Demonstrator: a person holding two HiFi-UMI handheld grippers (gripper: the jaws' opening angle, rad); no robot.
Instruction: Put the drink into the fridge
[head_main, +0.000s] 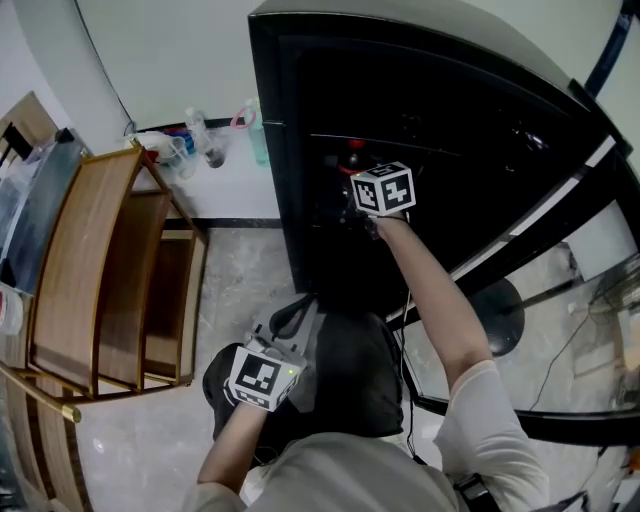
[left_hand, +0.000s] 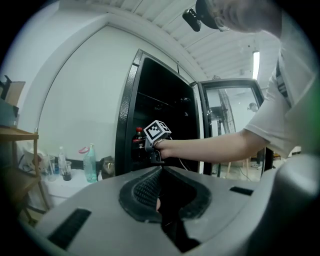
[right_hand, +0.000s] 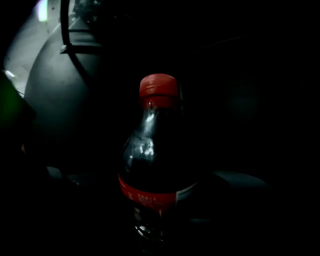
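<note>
Black fridge (head_main: 272, 110) stands against the white wall. Its glass door (head_main: 560, 215) is swung wide open to the right, and the inside is unlit and very dark.

Wooden shelf unit (head_main: 90, 260) left of the fridge, open-backed. A low white table (head_main: 228, 182) sits between the two.

On that table: a pale green bottle (head_main: 258, 135) with a pink loop at its neck, just beside the fridge wall. A clear bottle (head_main: 197, 128) is a little further left. Other small clutter there is too small to make out.

Person's right arm (head_main: 440, 310) is stretched forward into the fridge opening. Right gripper (head_main: 358, 200) is at the end of it, marker cube up, tips inside the cabinet.

Cola bottle (right_hand: 152, 165), the drink, is upright between the right gripper's jaws. The jaws stand wide and are closed on the bottle's lower body. The bottle is inside the fridge at mid height. Too dark to tell whether its base rests on a shelf.

Bottle details: dark liquid, a red label (right_hand: 150, 196) round the waist and a red cap (right_hand: 158, 86) on top.

Left gripper (left_hand: 160, 169) is held low, close to the person's body and well back from the fridge. It points level toward the open cabinet. Its jaws are brought together, ribbed pads meeting, and grip nothing.
</note>
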